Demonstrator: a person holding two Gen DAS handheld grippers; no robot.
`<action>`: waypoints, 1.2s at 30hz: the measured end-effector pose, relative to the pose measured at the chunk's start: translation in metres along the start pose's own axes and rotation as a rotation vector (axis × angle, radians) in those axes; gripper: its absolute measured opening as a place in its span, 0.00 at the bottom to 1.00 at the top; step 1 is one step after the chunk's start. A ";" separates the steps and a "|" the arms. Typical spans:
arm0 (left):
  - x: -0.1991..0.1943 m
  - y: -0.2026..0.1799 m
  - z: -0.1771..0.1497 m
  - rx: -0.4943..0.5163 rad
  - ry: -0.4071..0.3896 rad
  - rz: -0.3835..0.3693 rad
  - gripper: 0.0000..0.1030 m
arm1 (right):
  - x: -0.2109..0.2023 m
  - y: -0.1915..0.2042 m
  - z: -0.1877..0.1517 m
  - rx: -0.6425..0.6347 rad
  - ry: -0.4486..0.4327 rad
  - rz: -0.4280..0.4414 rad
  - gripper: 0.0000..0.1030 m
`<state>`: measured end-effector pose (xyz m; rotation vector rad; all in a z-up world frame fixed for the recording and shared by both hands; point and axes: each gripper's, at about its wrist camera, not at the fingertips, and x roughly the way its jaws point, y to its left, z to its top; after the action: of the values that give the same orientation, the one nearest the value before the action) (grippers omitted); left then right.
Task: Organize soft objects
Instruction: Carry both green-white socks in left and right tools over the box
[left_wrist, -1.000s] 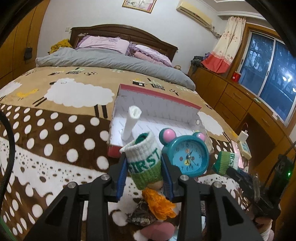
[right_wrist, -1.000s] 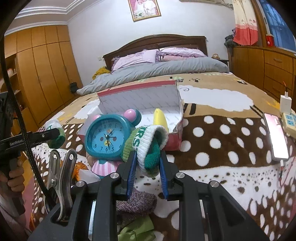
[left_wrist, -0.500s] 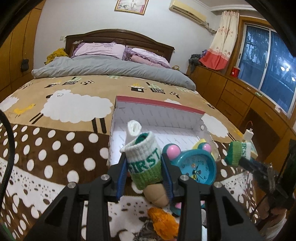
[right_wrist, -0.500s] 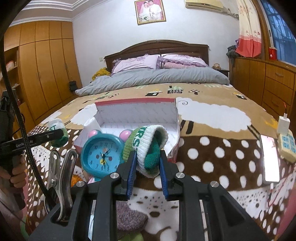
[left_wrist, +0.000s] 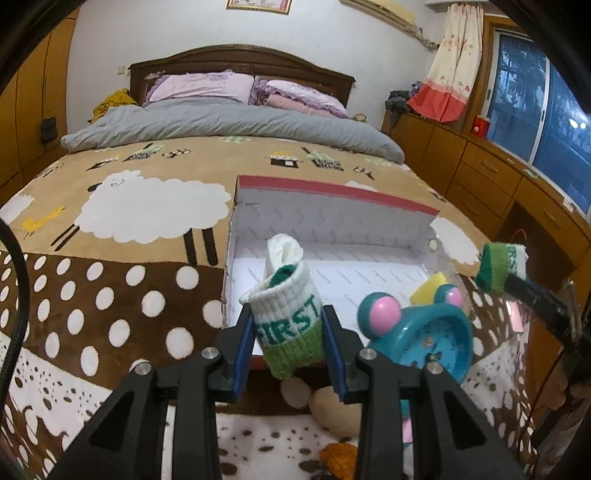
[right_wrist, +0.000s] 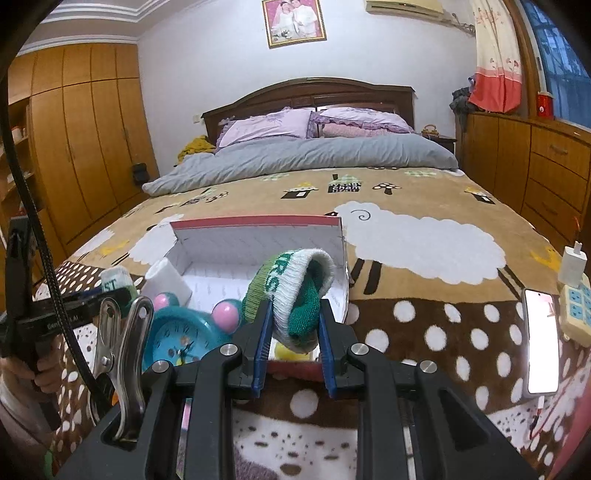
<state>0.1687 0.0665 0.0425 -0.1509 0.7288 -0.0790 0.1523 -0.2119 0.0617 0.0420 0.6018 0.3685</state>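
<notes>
My left gripper (left_wrist: 288, 334) is shut on a rolled white and green sock marked FIRST (left_wrist: 290, 321), held over the near edge of the open white box with a red rim (left_wrist: 332, 192). My right gripper (right_wrist: 291, 325) is shut on a matching green and white sock (right_wrist: 295, 291), held at the box's near right corner (right_wrist: 258, 223). Each gripper shows in the other's view: the right one at the right edge (left_wrist: 502, 267), the left one at the left (right_wrist: 114, 282). A white roll (left_wrist: 282, 253) and a yellow item (left_wrist: 428, 288) lie in the box.
A teal alarm clock with pink bells (left_wrist: 424, 339) stands in front of the box. Small soft items (left_wrist: 336, 406) lie on the blanket below the grippers. A phone (right_wrist: 541, 339), a power strip (right_wrist: 576, 308) and a charger lie at the right. A metal clip (right_wrist: 122, 347) hangs near my right gripper.
Both grippers have lifted and moved forward toward the box, each still holding its sock. The clock and the small items on the blanket have dropped lower in view.
</notes>
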 end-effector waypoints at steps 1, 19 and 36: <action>0.004 0.001 0.000 0.000 0.005 0.001 0.35 | 0.003 -0.001 0.002 0.000 0.002 0.001 0.24; 0.047 0.004 0.021 0.024 0.022 0.057 0.36 | 0.064 -0.013 0.016 0.019 0.061 0.008 0.24; 0.064 -0.005 0.018 0.065 0.053 0.078 0.42 | 0.089 -0.018 0.017 0.019 0.081 -0.004 0.25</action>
<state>0.2286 0.0553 0.0145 -0.0585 0.7835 -0.0320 0.2353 -0.1969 0.0247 0.0446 0.6857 0.3623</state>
